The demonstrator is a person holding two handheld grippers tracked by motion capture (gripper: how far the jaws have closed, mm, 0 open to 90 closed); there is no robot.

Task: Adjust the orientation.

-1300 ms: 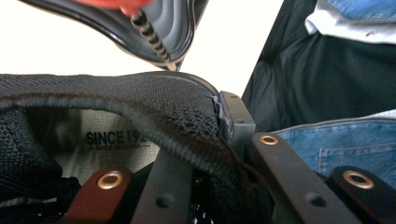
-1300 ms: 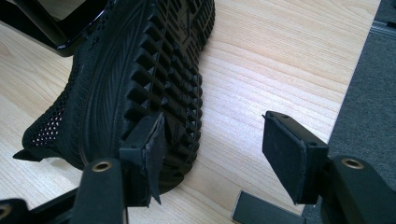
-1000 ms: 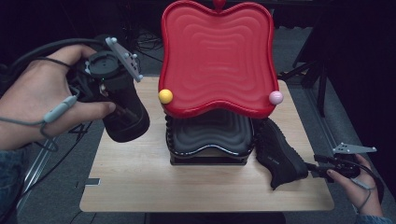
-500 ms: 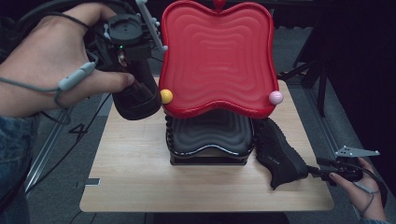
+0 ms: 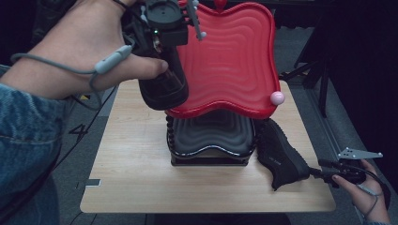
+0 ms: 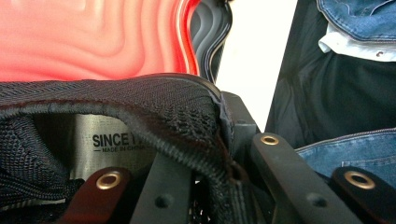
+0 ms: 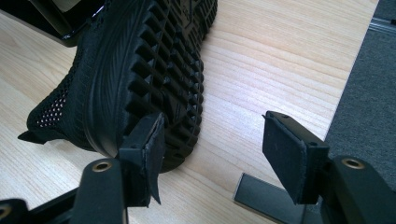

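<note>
Holding one black shoe (image 5: pixel 162 86) clamped by its collar, toe hanging down, upper left, we keep the right gripper (image 7: pixel 210 140) fingers released beside the second shoe (image 5: pixel 279 154).

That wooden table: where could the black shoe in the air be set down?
The wooden table is bare left of the black ribbed tray stack and along its near edge. The right side is crowded: a second black shoe lies against the stack, the open right gripper beside its sole.

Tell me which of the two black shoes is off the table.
The shoe in the left gripper, held up against the red tray. The other shoe lies on its side on the table.
</note>
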